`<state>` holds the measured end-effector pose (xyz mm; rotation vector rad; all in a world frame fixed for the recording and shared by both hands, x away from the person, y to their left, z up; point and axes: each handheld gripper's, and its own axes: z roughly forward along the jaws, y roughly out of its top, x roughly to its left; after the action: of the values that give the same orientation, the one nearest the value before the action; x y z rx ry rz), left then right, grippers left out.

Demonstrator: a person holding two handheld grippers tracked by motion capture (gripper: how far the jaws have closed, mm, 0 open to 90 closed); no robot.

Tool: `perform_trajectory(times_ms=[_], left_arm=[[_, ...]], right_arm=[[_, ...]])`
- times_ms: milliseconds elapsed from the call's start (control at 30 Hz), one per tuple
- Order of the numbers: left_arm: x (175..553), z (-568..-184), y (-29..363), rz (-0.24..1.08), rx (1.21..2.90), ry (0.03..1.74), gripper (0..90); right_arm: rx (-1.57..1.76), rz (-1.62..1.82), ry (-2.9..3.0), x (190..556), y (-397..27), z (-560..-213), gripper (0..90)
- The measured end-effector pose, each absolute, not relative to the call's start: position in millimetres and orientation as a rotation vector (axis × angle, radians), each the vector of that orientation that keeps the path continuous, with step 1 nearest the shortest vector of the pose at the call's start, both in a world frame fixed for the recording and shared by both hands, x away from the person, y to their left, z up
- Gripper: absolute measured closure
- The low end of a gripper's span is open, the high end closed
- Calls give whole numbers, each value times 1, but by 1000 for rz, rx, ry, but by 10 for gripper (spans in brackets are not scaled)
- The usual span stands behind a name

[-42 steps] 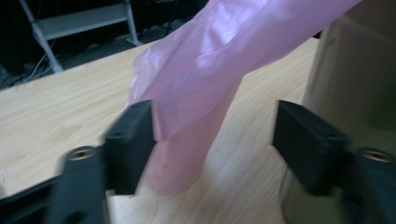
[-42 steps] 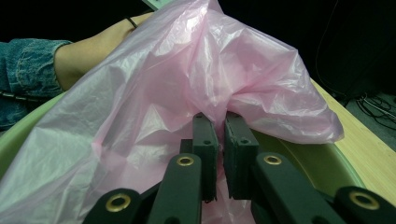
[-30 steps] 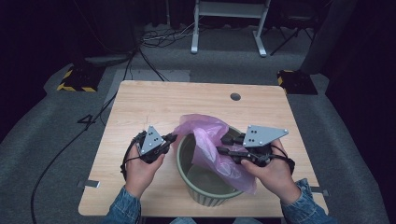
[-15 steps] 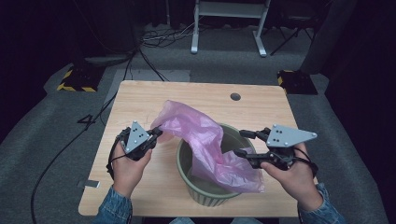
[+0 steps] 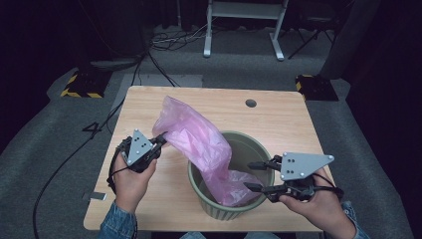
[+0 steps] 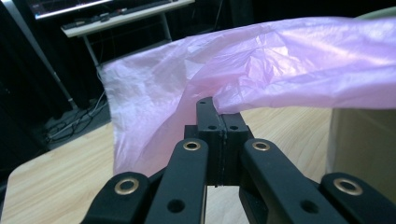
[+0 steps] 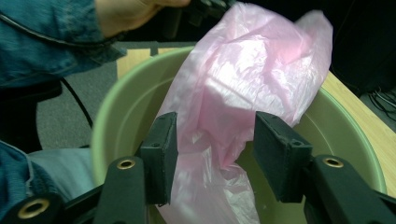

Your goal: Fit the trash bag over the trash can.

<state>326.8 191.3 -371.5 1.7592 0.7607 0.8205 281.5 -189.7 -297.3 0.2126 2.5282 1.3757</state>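
A pink plastic bag [image 5: 194, 142] hangs partly inside a green bin [image 5: 259, 144] at the table's front middle. My left gripper [image 5: 161, 139] is shut on the bag's upper edge, left of the bin; in the left gripper view the film [image 6: 280, 70] spills over the closed tips of the left gripper [image 6: 219, 116]. My right gripper [image 5: 250, 175] stands open over the bin's right rim. Its jaws have just been closing a little. In the right gripper view the bag [image 7: 247, 79] hangs loosely between the pads of the right gripper [image 7: 212, 149], untouched by them, with the bin's wall [image 7: 121, 93] behind.
The wooden table [image 5: 278, 119] has a small round hole [image 5: 251, 103] at its back right. Cables [image 5: 164, 45] and a white stand [image 5: 244, 25] sit on the floor beyond. The person's denim sleeve [image 7: 42, 37] is close to the bin's left side.
The right gripper let go of the bag, spread its jaws and drew back to the right of the bin. The left gripper pulled the bag's edge out to the left and up.
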Motion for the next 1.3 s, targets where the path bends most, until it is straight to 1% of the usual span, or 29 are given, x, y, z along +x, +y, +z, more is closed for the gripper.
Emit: perform_trajectory(times_ms=[200, 367, 633, 833, 1000, 1100, 1200, 1233, 1267, 1300], left_arm=[[318, -366, 183, 816, 1733, 711, 899], [312, -367, 170, 774, 1720, 668, 899], [302, -355, 157, 746, 1707, 599, 899], [299, -354, 146, 718, 1708, 564, 899], [293, -350, 139, 703, 1712, 526, 899], [292, -351, 136, 652, 1704, 503, 893], [293, -353, 133, 641, 1721, 489, 891], [293, -354, 131, 637, 1719, 486, 892], [293, -354, 131, 637, 1724, 482, 892], [292, -353, 130, 637, 1726, 478, 890]], right_arm=[[277, 1386, 2517, 295, -189, -297, 509], [336, 1411, 2498, 303, -185, -297, 446], [355, 1382, 2503, 314, -174, -297, 421], [392, 1356, 2501, 328, -163, -293, 364], [421, 1343, 2484, 336, -156, -290, 350], [454, 1344, 2477, 342, -154, -291, 348], [484, 1339, 2481, 353, -149, -294, 366], [489, 1340, 2492, 356, -148, -296, 398], [485, 1344, 2505, 358, -147, -297, 496], [476, 1347, 2520, 359, -146, -297, 565]])
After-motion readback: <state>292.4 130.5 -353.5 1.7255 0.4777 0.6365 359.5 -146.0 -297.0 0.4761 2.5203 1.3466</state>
